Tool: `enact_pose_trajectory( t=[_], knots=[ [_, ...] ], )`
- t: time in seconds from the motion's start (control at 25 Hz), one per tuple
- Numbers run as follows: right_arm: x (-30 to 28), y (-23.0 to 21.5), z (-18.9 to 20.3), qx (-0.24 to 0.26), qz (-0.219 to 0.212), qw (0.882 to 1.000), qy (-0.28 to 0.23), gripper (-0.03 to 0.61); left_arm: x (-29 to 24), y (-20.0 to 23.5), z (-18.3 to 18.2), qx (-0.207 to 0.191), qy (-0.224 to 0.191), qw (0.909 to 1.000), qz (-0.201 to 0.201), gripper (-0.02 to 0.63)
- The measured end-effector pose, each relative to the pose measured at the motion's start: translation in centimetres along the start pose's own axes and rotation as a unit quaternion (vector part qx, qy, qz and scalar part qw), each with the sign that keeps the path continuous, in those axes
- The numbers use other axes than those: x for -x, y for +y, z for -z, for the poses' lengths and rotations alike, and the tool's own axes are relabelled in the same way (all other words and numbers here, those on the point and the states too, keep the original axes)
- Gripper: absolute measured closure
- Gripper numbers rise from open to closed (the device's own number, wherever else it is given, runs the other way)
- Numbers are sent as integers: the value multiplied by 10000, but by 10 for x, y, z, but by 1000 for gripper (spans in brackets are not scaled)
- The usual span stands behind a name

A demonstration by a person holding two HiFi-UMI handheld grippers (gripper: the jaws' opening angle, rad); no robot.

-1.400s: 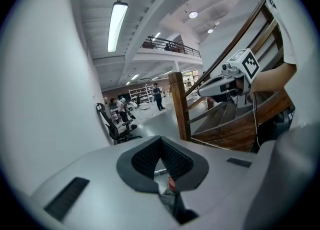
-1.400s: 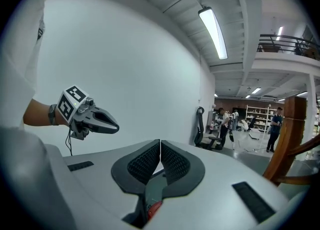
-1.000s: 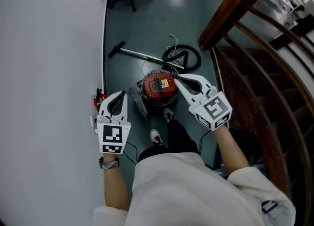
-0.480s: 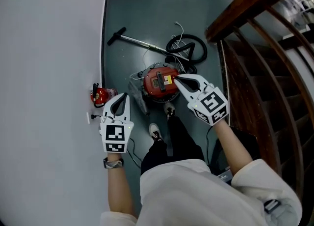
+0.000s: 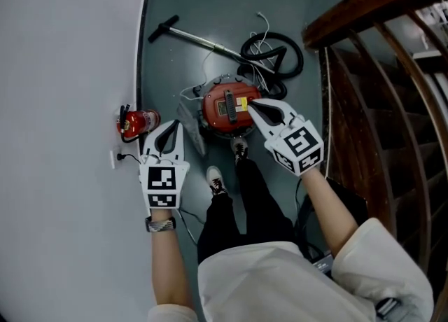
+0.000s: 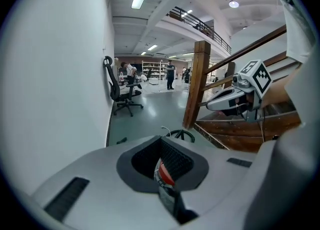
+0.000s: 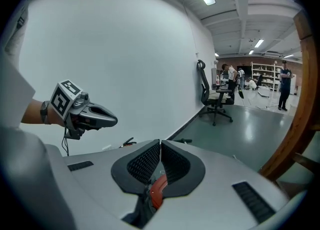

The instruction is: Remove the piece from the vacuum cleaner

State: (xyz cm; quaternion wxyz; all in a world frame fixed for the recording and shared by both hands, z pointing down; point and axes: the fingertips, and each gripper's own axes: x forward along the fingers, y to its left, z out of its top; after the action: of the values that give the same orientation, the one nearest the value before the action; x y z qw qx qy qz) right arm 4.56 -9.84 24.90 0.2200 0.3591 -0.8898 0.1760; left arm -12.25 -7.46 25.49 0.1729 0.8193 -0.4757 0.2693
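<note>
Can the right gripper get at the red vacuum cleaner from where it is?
Probably yes. The right gripper hangs over the vacuum cleaner with nothing between them, though its jaws are shut and would have to open first.

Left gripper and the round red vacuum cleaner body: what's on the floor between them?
In the head view, a grey elongated piece lies on the floor between the left gripper and the round red vacuum cleaner body.

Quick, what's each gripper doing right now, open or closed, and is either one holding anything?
Left gripper: closed, holding nothing.
Right gripper: closed, holding nothing.
</note>
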Motion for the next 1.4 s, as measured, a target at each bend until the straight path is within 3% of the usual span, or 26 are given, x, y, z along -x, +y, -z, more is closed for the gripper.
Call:
enact_pose_trajectory(
  t=[0.44,1.08,1.24,1.4],
  knots=[
    [-46,-26,60,-305,55,9995,47,546,-58,-1,67,353,134,9993,38,594],
    [-106,-38,148,-475,-338,9973,436,541,-127,-16,157,498,683,9962,221,540],
    [-110,-40,172,-677,-424,9952,567,478,-135,-21,187,546,936,9938,259,529],
    [-117,-44,194,-822,-392,9931,734,472,-144,-18,212,627,1135,9913,204,518]
  ],
)
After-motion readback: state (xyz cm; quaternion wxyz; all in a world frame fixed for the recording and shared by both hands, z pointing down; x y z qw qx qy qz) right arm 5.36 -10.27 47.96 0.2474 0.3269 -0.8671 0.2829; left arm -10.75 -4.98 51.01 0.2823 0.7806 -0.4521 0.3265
